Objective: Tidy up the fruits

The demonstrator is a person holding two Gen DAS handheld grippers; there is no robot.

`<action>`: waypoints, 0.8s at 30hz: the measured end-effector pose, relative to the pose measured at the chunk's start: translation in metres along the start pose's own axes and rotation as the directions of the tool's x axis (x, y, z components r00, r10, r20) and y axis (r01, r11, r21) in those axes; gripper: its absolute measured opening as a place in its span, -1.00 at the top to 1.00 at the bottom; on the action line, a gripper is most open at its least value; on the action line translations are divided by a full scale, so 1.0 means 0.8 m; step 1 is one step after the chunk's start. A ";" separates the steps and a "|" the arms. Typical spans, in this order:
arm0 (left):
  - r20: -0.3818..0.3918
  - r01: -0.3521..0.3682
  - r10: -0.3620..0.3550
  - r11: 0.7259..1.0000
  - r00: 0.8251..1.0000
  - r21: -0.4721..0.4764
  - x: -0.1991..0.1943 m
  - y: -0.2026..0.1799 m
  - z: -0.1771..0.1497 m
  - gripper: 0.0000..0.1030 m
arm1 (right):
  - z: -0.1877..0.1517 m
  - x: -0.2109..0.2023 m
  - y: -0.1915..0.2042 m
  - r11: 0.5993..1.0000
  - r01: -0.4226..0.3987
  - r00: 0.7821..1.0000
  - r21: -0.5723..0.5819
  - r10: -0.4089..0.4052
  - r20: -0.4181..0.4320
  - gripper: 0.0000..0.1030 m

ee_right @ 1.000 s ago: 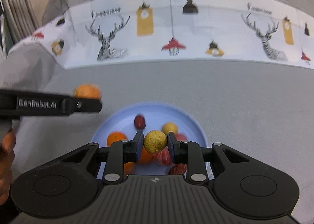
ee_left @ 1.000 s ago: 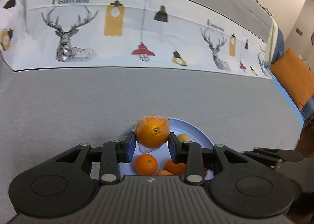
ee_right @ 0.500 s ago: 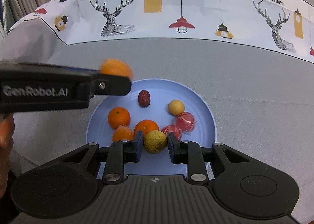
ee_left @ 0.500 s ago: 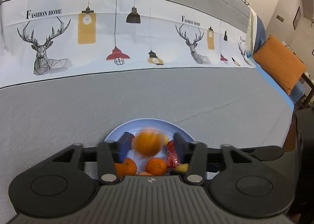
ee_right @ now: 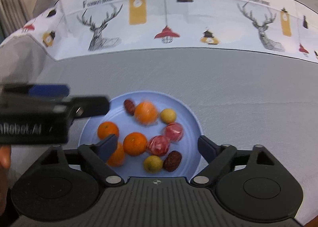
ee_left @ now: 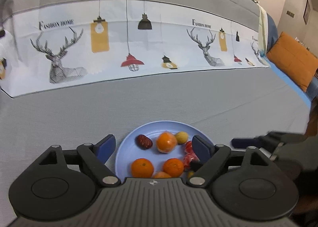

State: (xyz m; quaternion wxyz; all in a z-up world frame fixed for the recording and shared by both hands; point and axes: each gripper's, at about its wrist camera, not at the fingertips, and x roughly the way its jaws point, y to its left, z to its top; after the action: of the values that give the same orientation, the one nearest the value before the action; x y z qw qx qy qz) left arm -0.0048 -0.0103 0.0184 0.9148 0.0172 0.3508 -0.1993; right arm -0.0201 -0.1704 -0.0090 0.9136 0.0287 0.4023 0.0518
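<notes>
A light blue plate on the grey cloth holds several fruits: oranges, two red wrapped fruits, two small yellow fruits and two dark red dates. A wrapped orange lies blurred near the plate's far side, also in the left wrist view. A yellow-green fruit lies at the near side beside a date. My left gripper is open and empty above the plate. My right gripper is open and empty above the plate's near half. The left gripper also shows in the right wrist view.
A white printed band with deer and lamps runs across the grey cloth behind the plate. An orange cushion sits at the far right. The right gripper's side shows right of the plate.
My left gripper opened and let go of the wrapped orange, which dropped onto the plate. My right gripper opened and released the yellow-green fruit onto the plate's near side.
</notes>
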 end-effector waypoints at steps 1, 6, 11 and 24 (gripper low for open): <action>0.015 -0.012 0.012 1.000 1.000 0.000 -0.005 -0.001 -0.002 -0.76 | 0.001 -0.004 -0.003 1.000 0.005 1.000 0.010 -0.005 0.017 -0.81; 0.076 -0.056 0.064 0.993 0.995 -0.100 -0.038 0.012 -0.015 -0.82 | -0.001 -0.027 -0.005 0.997 0.073 0.989 -0.013 -0.071 0.129 -0.98; 0.089 -0.141 0.155 0.979 0.984 -0.145 -0.067 0.017 -0.032 -0.82 | -0.003 -0.045 -0.015 0.993 0.118 0.976 0.022 -0.120 0.184 -0.98; -0.022 -0.210 0.209 0.972 0.978 -0.103 -0.084 0.001 -0.087 -0.86 | -0.053 -0.079 -0.033 0.985 0.127 0.986 0.117 -0.138 0.090 -0.99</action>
State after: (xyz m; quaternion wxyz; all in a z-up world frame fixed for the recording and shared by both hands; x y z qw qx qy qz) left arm -0.0941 0.0264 0.0092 0.9285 0.0070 0.3618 -0.0831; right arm -0.0920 -0.2034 0.0062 0.9306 0.0552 0.3603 -0.0333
